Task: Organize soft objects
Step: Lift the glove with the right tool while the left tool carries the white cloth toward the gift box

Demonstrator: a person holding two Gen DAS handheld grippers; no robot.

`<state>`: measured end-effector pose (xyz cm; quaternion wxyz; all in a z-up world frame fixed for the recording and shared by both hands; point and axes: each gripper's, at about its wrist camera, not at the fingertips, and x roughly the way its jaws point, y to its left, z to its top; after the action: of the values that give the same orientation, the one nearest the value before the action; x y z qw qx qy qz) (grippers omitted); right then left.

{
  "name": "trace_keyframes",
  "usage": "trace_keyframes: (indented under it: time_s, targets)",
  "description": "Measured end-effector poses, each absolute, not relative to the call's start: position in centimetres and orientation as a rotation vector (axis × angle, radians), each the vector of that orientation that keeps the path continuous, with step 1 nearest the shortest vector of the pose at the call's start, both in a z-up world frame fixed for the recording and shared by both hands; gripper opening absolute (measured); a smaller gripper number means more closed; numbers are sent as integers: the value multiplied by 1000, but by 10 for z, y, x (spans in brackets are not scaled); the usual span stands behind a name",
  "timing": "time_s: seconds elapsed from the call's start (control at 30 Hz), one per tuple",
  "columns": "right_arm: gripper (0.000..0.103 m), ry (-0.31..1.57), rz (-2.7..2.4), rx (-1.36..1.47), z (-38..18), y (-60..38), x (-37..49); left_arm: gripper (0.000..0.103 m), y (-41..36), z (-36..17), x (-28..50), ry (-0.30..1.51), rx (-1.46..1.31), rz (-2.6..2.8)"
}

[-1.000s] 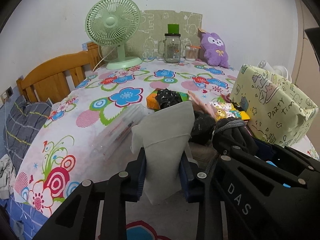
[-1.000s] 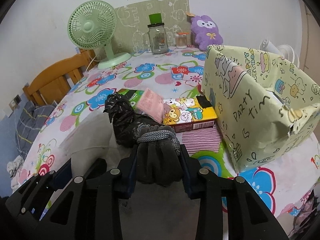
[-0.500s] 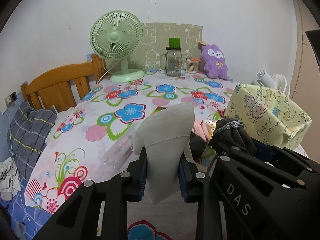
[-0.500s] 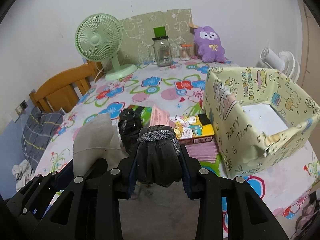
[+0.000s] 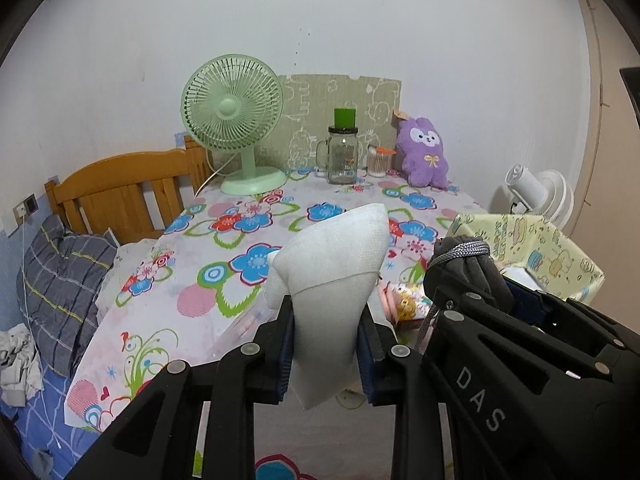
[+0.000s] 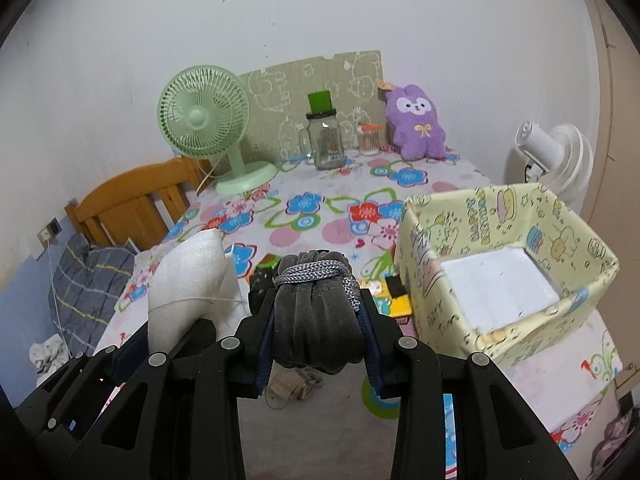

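Note:
My left gripper (image 5: 325, 354) is shut on a white soft pouch (image 5: 334, 280) and holds it up above the flowered table; the pouch also shows in the right wrist view (image 6: 188, 280). My right gripper (image 6: 318, 354) is shut on a dark grey drawstring pouch (image 6: 316, 312), held up beside the left one; it also shows in the left wrist view (image 5: 468, 268). A yellow patterned box (image 6: 508, 280) stands open at the right with a white bottom. A black soft object (image 6: 260, 280) and small packets (image 6: 394, 300) lie on the table below.
A green fan (image 5: 236, 136), a glass jar (image 5: 342, 158) and a purple plush toy (image 5: 424, 156) stand at the table's back edge. A white fan (image 6: 556, 160) is behind the box. A wooden bed frame (image 5: 120, 196) and bedding are at the left.
Both grippers have risen and pulled back from the table with their pouches. The table's objects now lie lower and farther off, and the box's inside is in view.

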<state>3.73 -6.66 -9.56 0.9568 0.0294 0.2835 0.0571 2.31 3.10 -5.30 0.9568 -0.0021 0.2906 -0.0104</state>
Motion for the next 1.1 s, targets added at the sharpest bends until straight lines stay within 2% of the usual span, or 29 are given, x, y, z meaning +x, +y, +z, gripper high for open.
trace_keyframes:
  time_s: [1.1]
  targets:
    - [40, 495, 89, 49, -43, -122, 57, 27, -28, -16, 52, 537, -14, -90]
